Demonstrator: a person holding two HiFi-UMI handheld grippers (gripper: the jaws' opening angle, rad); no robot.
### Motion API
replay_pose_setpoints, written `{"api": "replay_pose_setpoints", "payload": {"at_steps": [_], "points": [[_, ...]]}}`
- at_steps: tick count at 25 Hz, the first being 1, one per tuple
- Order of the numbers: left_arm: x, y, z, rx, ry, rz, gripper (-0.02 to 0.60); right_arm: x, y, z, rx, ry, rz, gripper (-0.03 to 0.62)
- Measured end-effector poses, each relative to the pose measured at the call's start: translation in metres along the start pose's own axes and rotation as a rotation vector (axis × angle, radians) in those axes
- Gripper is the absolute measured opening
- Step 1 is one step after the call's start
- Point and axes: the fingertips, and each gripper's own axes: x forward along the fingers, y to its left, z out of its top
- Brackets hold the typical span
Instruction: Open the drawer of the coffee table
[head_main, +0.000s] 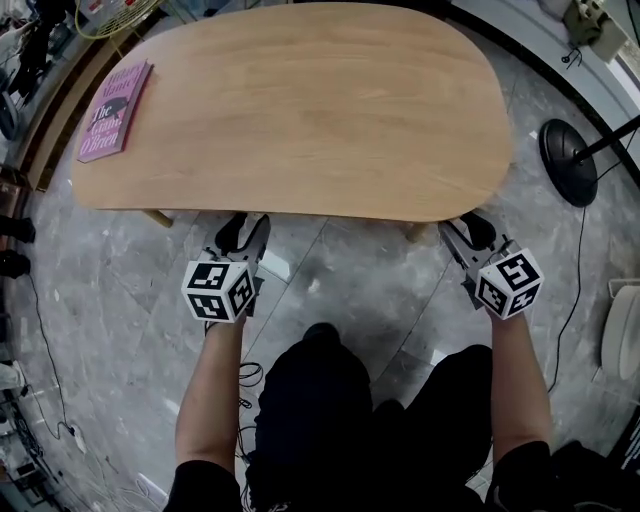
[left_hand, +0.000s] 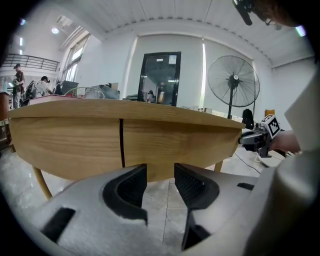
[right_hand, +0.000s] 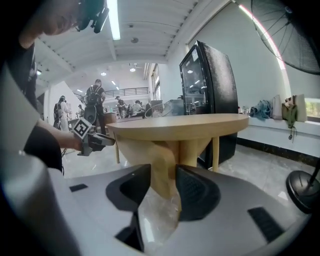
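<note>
On the grey marble-look floor (head_main: 340, 270) stood the coffee table (head_main: 300, 110): oval wooden top, long side toward the person. The person's black-clad legs (head_main: 330, 400) were just short of the near edge, with both forearms reaching to it.

A standing fan (left_hand: 233, 82) was off the table's right end, with its round black base (head_main: 567, 160) on the floor well apart from the top.

The drawer (left_hand: 175, 145) was shut. Its face sat flush in the wooden band under the top, with a thin dark vertical seam (left_hand: 121, 145) just left of it.

The left gripper (head_main: 245, 228) was at the near edge toward the left end, tips tucked under the overhang. In the left gripper view (left_hand: 160, 172) the jaws stood part-open with a clear gap. The lower edge of the drawer face showed through the gap, and nothing was clamped.

The right gripper (head_main: 470, 230) was at the near edge toward the right end, tips also under the top. In the right gripper view (right_hand: 162, 175) the jaws stood apart. A table leg (right_hand: 165, 165) wrapped in clear plastic film showed in the gap. Couldn't tell whether it sat between the pads or behind them, and no pad was seen pressing on it.

A pink book (head_main: 115, 110) lay flat on the far-left part of the top, well apart from both grippers.
</note>
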Motion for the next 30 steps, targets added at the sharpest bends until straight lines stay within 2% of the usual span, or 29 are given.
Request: {"api": "replay_pose_setpoints", "payload": {"at_steps": [7, 15, 20, 25, 30], "points": [[0.003, -0.004, -0.005, 0.013, 0.020, -0.003, 0.181, 0.001, 0.000, 0.000, -0.017, -0.044, 0.033, 0.161], [-0.011, 0.006, -0.012, -0.001, 0.022, 0.031, 0.181, -0.005, -0.001, 0.003, -0.027, -0.046, 0.031, 0.130], [-0.016, 0.010, -0.016, 0.002, 0.026, 0.036, 0.181, -0.017, -0.005, 0.005, -0.015, -0.060, 0.033, 0.084], [-0.011, 0.014, -0.019, 0.009, 0.030, 0.021, 0.191, -0.011, 0.000, 0.007, -0.103, -0.024, 0.071, 0.112], [-0.001, 0.016, -0.020, 0.027, 0.037, -0.002, 0.227, -0.001, 0.007, 0.011, -0.077, -0.054, 0.122, 0.133]]}}
